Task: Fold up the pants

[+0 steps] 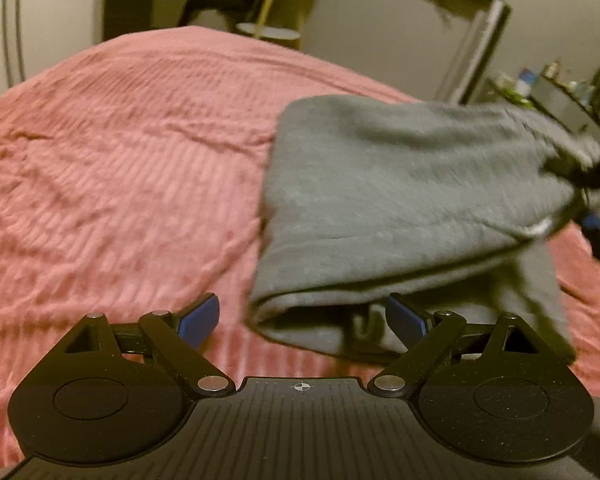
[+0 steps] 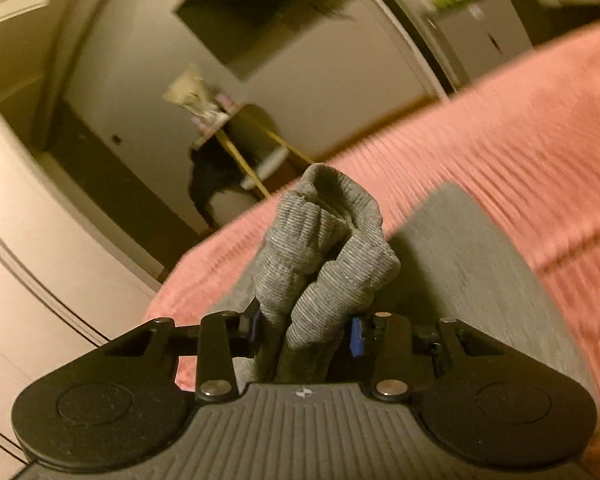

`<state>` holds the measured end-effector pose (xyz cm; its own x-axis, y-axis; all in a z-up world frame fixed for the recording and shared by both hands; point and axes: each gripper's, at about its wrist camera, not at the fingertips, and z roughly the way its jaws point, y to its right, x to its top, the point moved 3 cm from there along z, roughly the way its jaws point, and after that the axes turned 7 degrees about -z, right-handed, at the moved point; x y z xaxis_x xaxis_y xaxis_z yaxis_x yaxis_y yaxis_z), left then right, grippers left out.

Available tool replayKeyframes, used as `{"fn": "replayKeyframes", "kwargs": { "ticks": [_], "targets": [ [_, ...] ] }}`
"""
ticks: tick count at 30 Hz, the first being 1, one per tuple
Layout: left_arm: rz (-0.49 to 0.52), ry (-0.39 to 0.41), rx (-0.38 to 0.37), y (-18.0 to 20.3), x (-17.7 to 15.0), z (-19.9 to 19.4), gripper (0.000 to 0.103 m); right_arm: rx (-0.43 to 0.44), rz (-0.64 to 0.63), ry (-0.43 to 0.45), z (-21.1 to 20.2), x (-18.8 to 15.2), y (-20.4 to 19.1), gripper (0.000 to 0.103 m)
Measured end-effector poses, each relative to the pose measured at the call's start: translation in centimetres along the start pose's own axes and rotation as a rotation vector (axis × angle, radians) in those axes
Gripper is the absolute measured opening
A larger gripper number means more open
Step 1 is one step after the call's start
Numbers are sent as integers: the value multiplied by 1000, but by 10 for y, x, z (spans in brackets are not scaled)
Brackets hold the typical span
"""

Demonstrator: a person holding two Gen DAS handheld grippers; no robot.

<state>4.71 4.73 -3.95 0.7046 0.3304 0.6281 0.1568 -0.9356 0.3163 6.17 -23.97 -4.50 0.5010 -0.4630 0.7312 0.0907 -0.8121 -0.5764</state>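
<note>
Folded grey knit pants (image 1: 400,208) lying on a pink ribbed bedspread (image 1: 120,184), toward the right side of the left wrist view, with the layered fold edge nearest the camera and a loose flap trailing down at the lower right.

Left black two-finger gripper (image 1: 300,320) spread wide, holding nothing, its blue-padded fingertips (image 1: 198,320) apart: one over bare bedspread, the other just at the near edge of the folded cloth (whether touching it cannot be told through the blur).

Far right edge of the same view: a dark shape at the far corner of the pants, cloth bunched against it, too blurred to read in detail.

Right black two-finger gripper (image 2: 304,332) clamped on a bunched ribbed band of the pants (image 2: 320,260), the thick grey roll rising upright between the blue pads (image 2: 356,340) and filling the gap. Behind the bunch, more grey fabric spread flat over the pink bedspread (image 2: 520,140), seen tilted.

Beyond the bed: pale wall, a small side table with yellow legs (image 2: 248,160) with something dark draped beside it, and a cluttered shelf (image 1: 548,84) at the upper right of the left view (contents too small and blurred to name).
</note>
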Motion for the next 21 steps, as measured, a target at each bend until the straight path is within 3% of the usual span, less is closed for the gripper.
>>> {"fn": "replayKeyframes", "kwargs": {
  "ticks": [4, 7, 11, 13, 17, 19, 21],
  "targets": [
    [48, -23, 18, 9, -2, 7, 94, 26, -58, 39, -13, 12, -18, 39],
    [52, -9, 75, 9, -1, 15, 88, 32, -42, 67, -26, 20, -19, 39],
    [80, -30, 129, 12, -3, 28, 60, 4, -44, 111, -47, 25, -9, 39],
    [65, -28, 134, 10, -3, 28, 58, -27, -62, 103, -51, 24, -4, 39],
    [-9, -6, 108, -1, 3, 20, 57, -106, -63, -27, -42, 5, 32, 45],
    [-70, -8, 58, -10, 6, 14, 59, -137, -1, -133, -40, -7, 59, 57],
    [-129, 5, -9, -17, 9, 2, 64, -142, 94, -193, -44, -11, 87, 59]
  ]
}}
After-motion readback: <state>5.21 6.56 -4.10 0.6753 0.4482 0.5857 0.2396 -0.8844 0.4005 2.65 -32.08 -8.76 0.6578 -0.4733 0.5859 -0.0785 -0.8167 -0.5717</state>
